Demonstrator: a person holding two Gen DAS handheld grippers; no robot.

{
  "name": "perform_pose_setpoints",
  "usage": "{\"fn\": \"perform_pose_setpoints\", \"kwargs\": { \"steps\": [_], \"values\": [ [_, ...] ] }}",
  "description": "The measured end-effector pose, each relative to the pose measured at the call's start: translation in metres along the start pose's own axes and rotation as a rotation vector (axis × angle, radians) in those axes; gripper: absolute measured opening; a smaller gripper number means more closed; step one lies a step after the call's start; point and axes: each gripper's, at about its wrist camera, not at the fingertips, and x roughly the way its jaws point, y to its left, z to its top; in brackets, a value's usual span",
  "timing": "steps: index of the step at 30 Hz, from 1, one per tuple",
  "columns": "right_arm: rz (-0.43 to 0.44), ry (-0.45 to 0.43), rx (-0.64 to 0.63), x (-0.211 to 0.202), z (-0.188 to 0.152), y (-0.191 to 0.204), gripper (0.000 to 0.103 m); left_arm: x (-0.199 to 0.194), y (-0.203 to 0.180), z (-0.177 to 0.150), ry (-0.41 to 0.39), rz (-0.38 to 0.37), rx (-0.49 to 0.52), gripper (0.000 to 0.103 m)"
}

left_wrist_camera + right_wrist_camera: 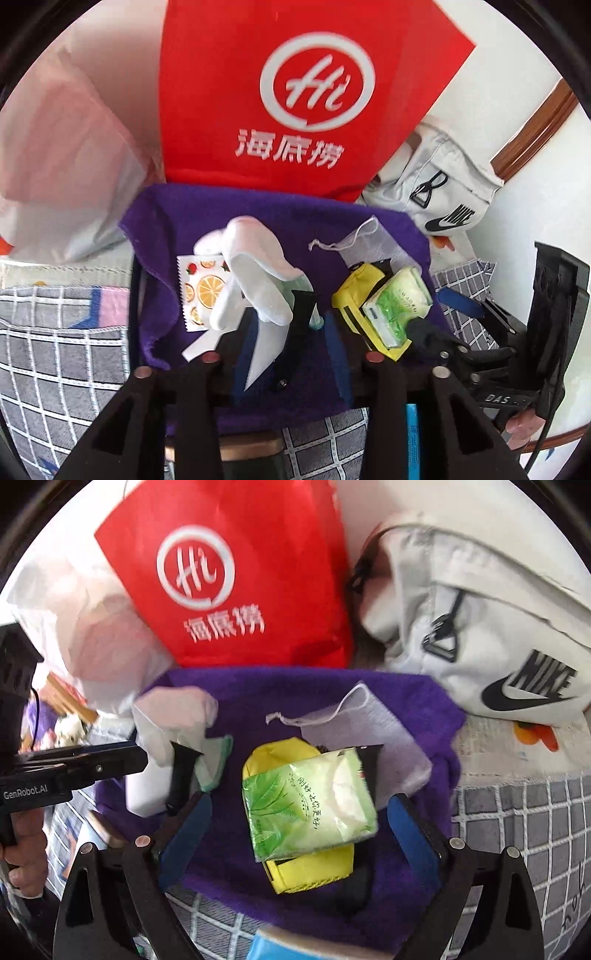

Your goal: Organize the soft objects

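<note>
In the left wrist view, the left gripper (280, 321) is at the centre bottom of the frame. Its fingers are spread, with the white glove (255, 273) lying between and over them; whether they press it I cannot tell. The glove partly covers a sachet with orange slices (201, 288), to the left of centre. All this rests on a purple towel (166, 236) in the middle of the frame.

In the right wrist view, the right gripper (299, 808) stands released, its blue fingers (406, 823) wide apart on both sides of the green tissue pack (310, 805) in the centre. The pack lies on top of a yellow pouch (310, 871). Just above it, a white drawstring bag (369, 731) lies on the towel.

At the top of the frame a red bag (240, 572) stands behind the towel, and a white Nike bag (498, 635) is at the upper right.
</note>
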Motion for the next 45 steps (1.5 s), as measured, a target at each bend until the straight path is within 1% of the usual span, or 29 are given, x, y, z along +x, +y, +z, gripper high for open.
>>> {"fn": "perform_pose_setpoints", "kwargs": {
  "steps": [4,7,9,10,11,12,14,18,20,23,27,28,32,35,39,43,44,45],
  "values": [
    [-0.010,-0.025,-0.001,-0.030,-0.012,0.006,0.095,-0.016,-0.001,-0.001,-0.027,0.011,-0.001,0.040],
    [0.031,-0.044,0.008,-0.058,-0.028,0.011,0.095,-0.029,-0.005,-0.006,-0.049,0.030,0.008,0.040],
    [0.063,-0.057,0.010,-0.077,-0.040,0.017,0.095,-0.039,-0.008,-0.016,-0.069,0.047,0.009,0.040],
    [0.061,-0.062,0.004,-0.083,-0.046,0.022,0.094,-0.042,-0.008,-0.020,-0.068,0.053,0.006,0.040],
    [0.049,-0.073,-0.005,-0.090,-0.052,0.027,0.092,-0.045,-0.008,-0.027,-0.059,0.058,0.000,0.040],
    [0.033,-0.087,-0.018,-0.098,-0.058,0.031,0.086,-0.048,-0.008,-0.034,-0.052,0.061,-0.002,0.040],
    [0.016,-0.102,-0.043,-0.108,-0.071,0.041,0.079,-0.057,-0.009,-0.050,-0.045,0.069,0.003,0.040],
    [0.062,-0.099,-0.058,-0.123,-0.103,0.061,0.069,-0.075,-0.010,-0.085,-0.042,0.100,0.004,0.040],
    [0.094,-0.085,-0.057,-0.122,-0.117,0.071,0.063,-0.081,-0.006,-0.099,-0.040,0.111,-0.009,0.040],
    [0.120,-0.054,-0.077,-0.121,-0.141,0.088,0.059,-0.089,0.003,-0.124,-0.036,0.124,-0.042,0.040],
    [0.099,-0.008,-0.123,-0.114,-0.173,0.106,0.055,-0.098,0.014,-0.160,-0.040,0.134,-0.066,0.040],
    [0.094,0.011,-0.132,-0.109,-0.183,0.110,0.055,-0.098,0.016,-0.167,-0.038,0.142,-0.073,0.040],
    [0.100,0.070,-0.136,-0.092,-0.213,0.115,0.046,-0.097,0.027,-0.191,-0.020,0.143,-0.106,0.040],
    [0.096,0.101,-0.137,-0.080,-0.231,0.118,0.045,-0.097,0.032,-0.209,-0.011,0.143,-0.121,0.040],
    [0.105,0.105,-0.142,-0.071,-0.244,0.122,0.045,-0.097,0.033,-0.230,0.004,0.155,-0.119,0.040],
    [0.067,0.111,-0.174,-0.059,-0.256,0.130,0.045,-0.092,0.033,-0.245,0.002,0.181,-0.133,0.040],
    [0.050,0.101,-0.192,-0.057,-0.259,0.133,0.044,-0.091,0.033,-0.247,0.003,0.184,-0.135,0.040],
    [0.028,0.071,-0.223,-0.057,-0.264,0.137,0.043,-0.089,0.032,-0.250,0.007,0.184,-0.136,0.040]
  ]
}}
